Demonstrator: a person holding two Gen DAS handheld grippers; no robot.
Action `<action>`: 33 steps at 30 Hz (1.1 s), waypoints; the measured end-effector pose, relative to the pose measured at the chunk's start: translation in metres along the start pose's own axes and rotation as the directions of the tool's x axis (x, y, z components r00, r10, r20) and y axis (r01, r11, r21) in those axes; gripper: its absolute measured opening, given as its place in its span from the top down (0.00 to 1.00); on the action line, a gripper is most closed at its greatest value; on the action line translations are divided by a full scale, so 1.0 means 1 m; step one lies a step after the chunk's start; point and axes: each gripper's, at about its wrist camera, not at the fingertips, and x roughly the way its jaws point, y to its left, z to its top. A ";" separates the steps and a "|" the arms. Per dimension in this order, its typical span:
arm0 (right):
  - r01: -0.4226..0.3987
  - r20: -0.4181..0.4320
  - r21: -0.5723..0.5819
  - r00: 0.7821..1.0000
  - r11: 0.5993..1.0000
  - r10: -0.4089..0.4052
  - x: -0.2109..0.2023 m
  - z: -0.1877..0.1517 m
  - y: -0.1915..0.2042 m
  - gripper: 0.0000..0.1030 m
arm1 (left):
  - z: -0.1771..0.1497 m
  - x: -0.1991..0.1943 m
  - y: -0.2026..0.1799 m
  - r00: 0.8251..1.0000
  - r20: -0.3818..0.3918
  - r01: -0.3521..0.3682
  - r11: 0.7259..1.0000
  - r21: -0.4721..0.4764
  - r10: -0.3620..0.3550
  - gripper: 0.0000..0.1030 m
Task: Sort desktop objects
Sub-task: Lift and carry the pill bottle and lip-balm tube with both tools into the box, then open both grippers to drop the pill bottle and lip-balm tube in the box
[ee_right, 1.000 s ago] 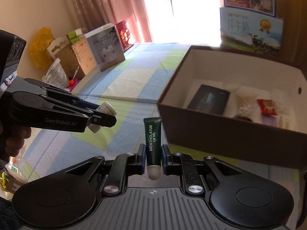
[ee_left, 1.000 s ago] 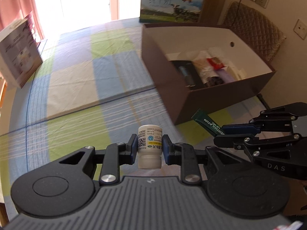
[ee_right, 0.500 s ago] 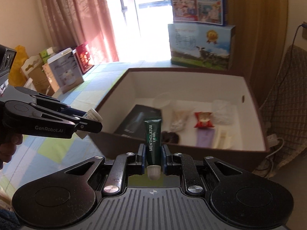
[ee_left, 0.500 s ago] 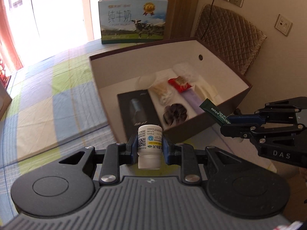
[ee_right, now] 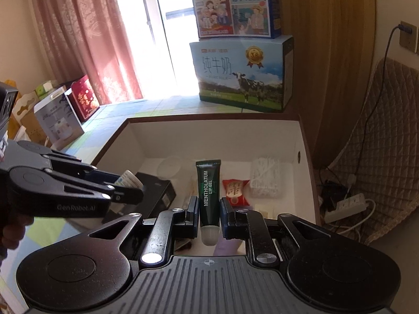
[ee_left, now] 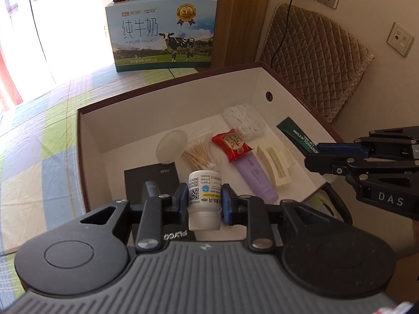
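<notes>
My left gripper (ee_left: 204, 201) is shut on a small white pill bottle (ee_left: 204, 196) and holds it above the near part of the brown box (ee_left: 167, 86). My right gripper (ee_right: 208, 213) is shut on a dark green Mentholatum lip gel tube (ee_right: 208, 196), also over the box (ee_right: 305, 141). In the left wrist view the right gripper (ee_left: 314, 151) comes in from the right with the tube (ee_left: 297, 134). In the right wrist view the left gripper (ee_right: 125, 191) comes in from the left with the bottle (ee_right: 129, 179).
The box holds a black carton (ee_left: 149, 180), cotton swabs (ee_left: 199, 151), a red packet (ee_left: 231, 145), a purple tube (ee_left: 255, 175), a white clip (ee_left: 275, 166) and a clear pack (ee_left: 242, 120). A milk carton (ee_left: 162, 31) stands behind. A chequered cloth (ee_left: 34, 157) lies left.
Both grippers have moved forward from the tablecloth side to above the open box, each still holding its object. The box now fills the middle of both views.
</notes>
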 end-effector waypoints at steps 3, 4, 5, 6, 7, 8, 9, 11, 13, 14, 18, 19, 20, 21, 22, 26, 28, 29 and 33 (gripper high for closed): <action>0.003 -0.019 0.027 1.000 1.000 -0.003 0.013 0.004 -0.009 0.87 | 0.011 0.015 -0.006 1.000 -0.012 0.000 1.000 0.009 0.000 0.78; 0.005 -0.029 0.036 1.000 0.999 -0.004 0.018 0.005 -0.012 0.87 | 0.015 0.019 -0.007 1.000 -0.016 0.002 1.000 0.010 -0.001 0.78; 0.009 -0.042 0.046 0.999 0.999 -0.007 0.023 0.005 -0.014 0.87 | 0.018 0.025 -0.008 1.000 -0.022 0.003 1.000 0.012 -0.003 0.78; 0.015 -0.052 0.054 0.999 0.998 -0.013 0.028 0.006 -0.017 0.87 | 0.021 0.030 -0.009 1.000 -0.030 0.004 1.000 0.013 -0.003 0.78; 0.019 -0.062 0.061 0.998 0.998 -0.015 0.033 0.006 -0.020 0.87 | 0.023 0.035 -0.009 0.999 -0.036 0.004 1.000 0.014 -0.003 0.78; 0.020 -0.071 0.069 0.997 0.997 -0.015 0.038 0.006 -0.022 0.87 | 0.025 0.041 -0.009 0.999 -0.042 0.004 1.000 0.014 -0.003 0.78; 0.020 -0.080 0.078 0.997 0.997 -0.014 0.042 0.005 -0.024 0.87 | 0.027 0.046 -0.009 0.999 -0.049 0.003 1.000 0.013 -0.002 0.78; 0.020 -0.097 0.090 0.995 0.996 -0.011 0.049 0.005 -0.026 0.87 | 0.031 0.056 -0.007 0.998 -0.066 0.002 1.000 0.010 -0.001 0.78; 0.022 -0.112 0.102 0.994 0.995 -0.011 0.056 0.004 -0.029 0.87 | 0.033 0.065 -0.005 0.996 -0.085 0.003 1.000 0.008 -0.002 0.78; 0.023 -0.121 0.107 0.993 0.994 -0.010 0.059 0.005 -0.030 0.87 | 0.035 0.069 -0.004 0.996 -0.093 0.002 1.000 0.007 -0.001 0.78; 0.029 -0.148 0.121 0.989 0.992 -0.010 0.070 0.006 -0.034 0.87 | 0.037 0.083 -0.001 0.993 -0.119 -0.001 1.000 0.009 0.002 0.78; 0.031 -0.154 0.123 0.988 0.992 -0.011 0.073 0.007 -0.034 0.87 | 0.036 0.085 0.000 0.992 -0.125 -0.002 1.000 0.009 0.003 0.78; 0.034 -0.161 0.124 0.987 0.992 -0.013 0.075 0.007 -0.035 0.87 | 0.037 0.089 0.000 0.991 -0.132 -0.003 1.000 0.008 0.004 0.78; 0.037 -0.167 0.125 0.986 0.991 -0.015 0.077 0.007 -0.036 0.87 | 0.037 0.092 0.001 0.991 -0.137 -0.004 1.000 0.007 0.005 0.78; 0.038 -0.172 0.126 0.985 0.991 -0.016 0.080 0.008 -0.036 0.87 | 0.037 0.094 0.001 0.990 -0.143 -0.006 1.000 0.007 0.007 0.78; 0.041 -0.191 0.129 0.981 0.991 -0.016 0.086 0.007 -0.035 0.87 | 0.036 0.104 0.004 0.986 -0.166 -0.009 1.000 -0.001 0.008 0.78; 0.039 -0.197 0.132 0.980 0.991 -0.012 0.088 0.006 -0.035 0.87 | 0.035 0.108 0.005 0.985 -0.175 -0.008 1.000 -0.005 0.007 0.78; 0.039 -0.201 0.134 0.979 0.990 -0.011 0.089 0.006 -0.035 0.87 | 0.034 0.109 0.006 0.983 -0.181 -0.010 1.000 -0.009 0.008 0.78; 0.033 -0.210 0.147 0.978 0.989 -0.001 0.092 0.005 -0.035 0.87 | 0.033 0.112 0.008 0.983 -0.183 -0.009 1.000 -0.021 0.005 0.78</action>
